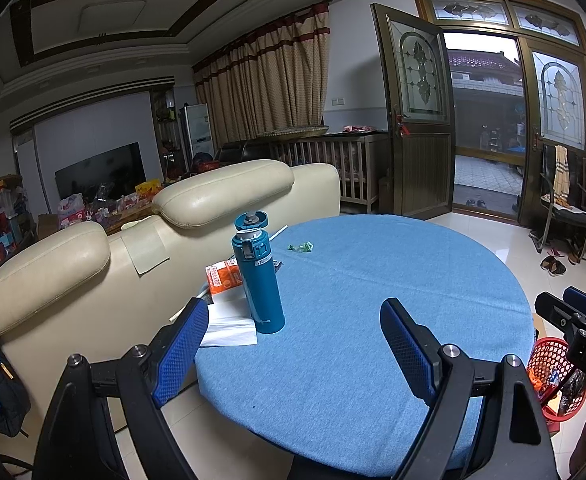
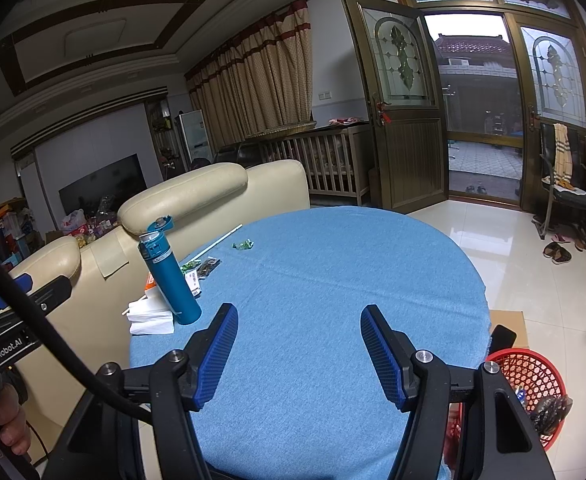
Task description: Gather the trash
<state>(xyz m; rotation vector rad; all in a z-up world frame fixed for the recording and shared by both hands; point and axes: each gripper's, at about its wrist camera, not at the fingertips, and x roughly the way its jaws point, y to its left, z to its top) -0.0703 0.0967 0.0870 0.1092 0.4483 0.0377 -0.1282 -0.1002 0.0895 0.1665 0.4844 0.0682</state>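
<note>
On the round blue-clothed table (image 1: pixel 373 300) (image 2: pixel 333 272) lies a crumpled green wrapper (image 1: pixel 301 247) (image 2: pixel 243 245) near the far left. A white tissue (image 1: pixel 231 326) (image 2: pixel 151 320), an orange packet (image 1: pixel 223 276), dark wrappers (image 2: pixel 199 270) and a white straw (image 2: pixel 217 245) lie beside a teal bottle (image 1: pixel 258 276) (image 2: pixel 169 276) with its lid flipped up. My left gripper (image 1: pixel 293 312) hovers open over the table's near edge, just right of the tissue. My right gripper (image 2: pixel 299 312) is open over the near middle, empty. A red mesh basket (image 1: pixel 553 376) (image 2: pixel 529 392) with some trash stands on the floor at the right.
A cream leather sofa (image 1: pixel 197 200) backs against the table's left side. A cardboard box (image 2: pixel 509 328) lies by the basket. A chair (image 2: pixel 569 188) and slippers (image 2: pixel 557 252) stand near the open door at the right.
</note>
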